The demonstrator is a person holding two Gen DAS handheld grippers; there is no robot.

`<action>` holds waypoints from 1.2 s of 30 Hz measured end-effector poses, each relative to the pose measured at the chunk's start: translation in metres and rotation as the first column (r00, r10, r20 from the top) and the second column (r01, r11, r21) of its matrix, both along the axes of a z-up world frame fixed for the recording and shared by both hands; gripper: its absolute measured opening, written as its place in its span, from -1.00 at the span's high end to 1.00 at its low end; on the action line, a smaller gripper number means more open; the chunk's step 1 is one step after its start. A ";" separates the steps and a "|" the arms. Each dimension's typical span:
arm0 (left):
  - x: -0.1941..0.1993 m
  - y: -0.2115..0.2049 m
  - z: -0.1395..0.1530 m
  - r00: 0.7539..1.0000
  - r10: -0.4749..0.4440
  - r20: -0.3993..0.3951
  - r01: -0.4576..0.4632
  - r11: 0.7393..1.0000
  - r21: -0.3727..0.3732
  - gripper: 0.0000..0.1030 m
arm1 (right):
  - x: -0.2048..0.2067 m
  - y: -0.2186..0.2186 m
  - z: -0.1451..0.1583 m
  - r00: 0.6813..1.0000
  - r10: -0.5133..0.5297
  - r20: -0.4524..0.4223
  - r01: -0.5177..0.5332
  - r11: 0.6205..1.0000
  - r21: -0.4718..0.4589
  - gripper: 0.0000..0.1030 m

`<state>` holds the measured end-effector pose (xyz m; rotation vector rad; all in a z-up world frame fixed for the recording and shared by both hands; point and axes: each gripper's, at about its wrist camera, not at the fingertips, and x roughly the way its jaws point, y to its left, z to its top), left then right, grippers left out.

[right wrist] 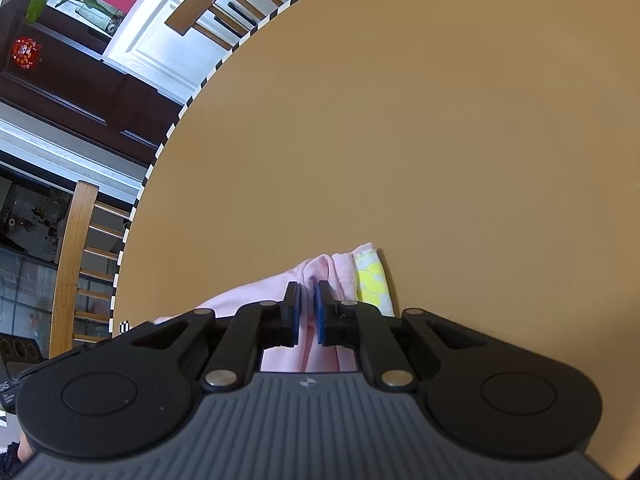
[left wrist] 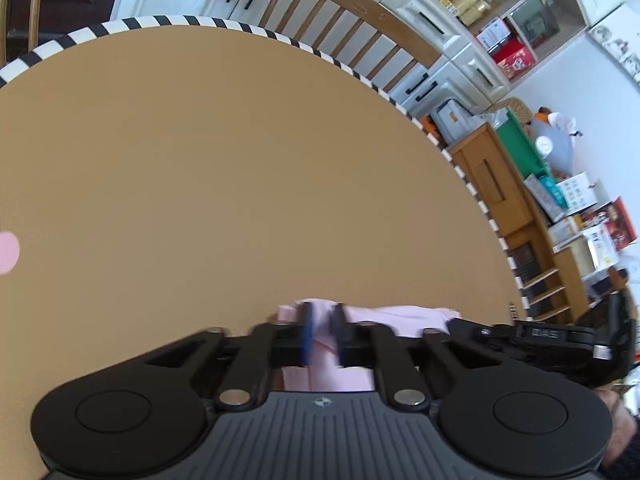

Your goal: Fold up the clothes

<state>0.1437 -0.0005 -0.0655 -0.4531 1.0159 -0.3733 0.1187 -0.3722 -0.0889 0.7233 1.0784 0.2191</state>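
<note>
The left gripper is drawn narrow, its two blue-padded fingers pinching a ridge of the pink garment that rises between them. From that pinch the pale cloth runs off to the right along the near part of the round tan table, where the black body of the other gripper lies against it, close to the table's striped black-and-white rim. A small pink patch shows at the far left edge of this view, on the table and well apart from the garment.

The right gripper is likewise closed down narrow on a fold of the same pink garment, the cloth bunching up between the blue pads. Just right of the pinch, a stitched hem and a white panel with a yellow flower print lie on the table. The rest of the cloth spreads left from the pinch toward the table's striped edge.

Beyond the table's rim stand wooden slat-back chairs, white cabinets and cluttered shelves.
</note>
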 end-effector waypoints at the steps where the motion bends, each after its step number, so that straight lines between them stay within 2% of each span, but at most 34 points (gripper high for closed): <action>1: 0.001 -0.003 0.000 1.000 0.009 0.008 -0.009 1.000 0.001 0.96 | -0.001 0.000 0.000 1.000 -0.002 0.000 0.002 1.000 -0.001 0.84; 3: -0.001 -0.002 0.006 0.998 0.020 0.051 -0.020 1.000 -0.004 0.96 | -0.001 -0.001 0.002 1.000 -0.007 0.002 0.007 1.000 -0.003 0.85; 6: -0.001 -0.010 0.012 0.995 -0.001 0.097 -0.003 0.999 0.040 0.96 | -0.001 -0.002 0.003 1.000 -0.023 0.016 0.023 1.000 -0.004 0.85; 9: 0.004 -0.005 0.002 0.999 0.018 0.039 -0.020 0.999 0.045 0.94 | 0.001 -0.004 -0.003 0.998 -0.057 -0.002 0.057 0.998 0.027 0.85; 11: 0.005 0.000 -0.008 0.999 0.053 0.000 -0.052 0.996 0.069 0.85 | 0.001 -0.006 -0.008 0.997 -0.080 -0.014 0.080 0.995 0.052 0.88; 12: 0.004 0.007 -0.009 0.997 0.080 -0.010 -0.079 0.996 0.051 0.77 | 0.002 -0.007 -0.007 0.997 -0.081 -0.016 0.082 0.995 0.055 0.88; 14: 0.000 0.016 -0.004 0.991 0.131 0.001 -0.131 0.990 0.044 0.78 | 0.002 -0.011 -0.004 0.996 -0.087 -0.014 0.088 0.995 0.044 0.79; 15: -0.003 0.021 0.000 0.989 0.147 0.015 -0.148 0.988 0.048 0.71 | 0.001 -0.013 0.001 0.996 -0.085 -0.005 0.085 0.996 0.026 0.76; 16: -0.008 0.026 0.008 0.991 0.133 0.032 -0.135 0.990 0.052 0.65 | -0.002 -0.015 0.008 0.997 -0.080 0.009 0.080 0.997 -0.007 0.74; 17: -0.014 0.031 0.016 0.992 0.118 0.049 -0.121 0.991 0.056 0.65 | -0.005 -0.016 0.015 0.997 -0.067 0.027 0.068 0.997 -0.043 0.60; 19: -0.034 0.025 0.034 0.993 0.007 0.119 -0.014 0.998 0.061 0.52 | -0.016 -0.013 0.032 0.997 -0.030 0.077 0.038 0.994 -0.099 0.43; 21: -0.056 0.013 0.049 0.979 -0.118 0.168 0.105 0.991 0.082 0.51 | -0.025 0.001 0.042 0.991 0.045 0.122 -0.033 0.995 -0.099 0.43; 23: -0.069 -0.007 0.049 0.964 -0.187 0.190 0.172 0.981 0.089 0.51 | -0.024 0.020 0.039 0.985 0.107 0.138 -0.096 0.992 -0.087 0.57; 25: -0.068 -0.023 0.037 0.969 -0.189 0.157 0.174 0.979 0.106 0.51 | -0.024 0.037 0.036 0.976 0.163 0.147 -0.152 0.985 -0.084 0.62; 27: -0.067 -0.034 0.024 0.975 -0.192 0.115 0.176 0.975 0.133 0.52 | -0.019 0.045 0.022 0.978 0.177 0.108 -0.163 0.978 -0.127 0.64; 29: -0.064 -0.035 0.014 0.982 -0.175 0.075 0.160 0.972 0.171 0.73 | -0.019 0.044 0.014 0.982 0.166 0.088 -0.153 0.979 -0.132 0.97; 30: -0.060 -0.035 0.010 0.986 -0.157 0.063 0.143 0.974 0.178 0.86 | -0.020 0.041 0.011 0.985 0.153 0.084 -0.142 0.982 -0.125 1.00; 34: -0.055 -0.015 0.008 0.998 -0.062 -0.026 0.063 0.996 0.062 0.93 | -0.023 0.032 0.005 0.991 0.118 0.068 -0.111 0.989 -0.096 1.00; 35: -0.054 -0.011 0.008 0.998 -0.042 -0.049 0.044 0.998 0.038 0.93 | -0.024 0.031 0.007 0.991 0.116 0.070 -0.110 0.990 -0.083 0.90; 36: -0.055 -0.006 0.014 0.998 -0.035 -0.053 0.036 0.999 0.019 0.77 | -0.029 0.023 0.013 0.990 0.113 0.086 -0.109 0.993 -0.050 0.82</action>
